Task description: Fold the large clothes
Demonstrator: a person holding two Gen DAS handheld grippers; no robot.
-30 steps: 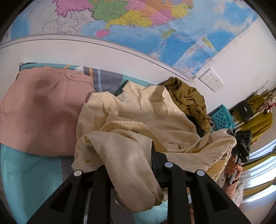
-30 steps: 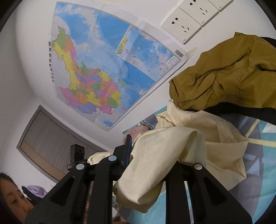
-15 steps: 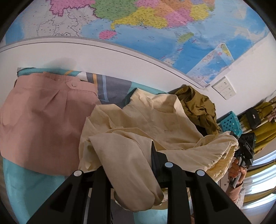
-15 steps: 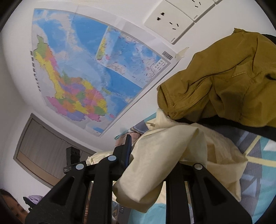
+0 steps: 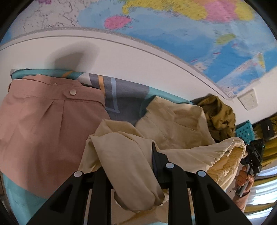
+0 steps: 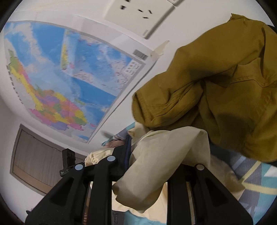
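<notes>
My left gripper (image 5: pixel 131 166) is pinching a thick fold of the cream shirt (image 5: pixel 174 128). The cloth hangs down between its black fingers (image 5: pixel 155 155). My right gripper (image 6: pixel 152 166) is pinching another bunch of the same cream shirt (image 6: pixel 155 166), and that cloth droops over its fingers too. In the left wrist view I can see my right gripper (image 5: pixel 252 155) far off at the right, with the shirt stretched between the two.

The rest of the shirt lies crumpled on the bed cover (image 5: pixel 124 97), which is teal and grey. A pink skirt (image 5: pixel 43 124) lies flat on the left side of the cover, up to its far edge by the wall. A mustard-brown garment (image 6: pixel 216 90) is piled just beside the cream shirt, near the far right of the cover. A big map (image 6: pixel 69 83) hangs on the wall above, with a white socket (image 6: pixel 138 15) next to it.
</notes>
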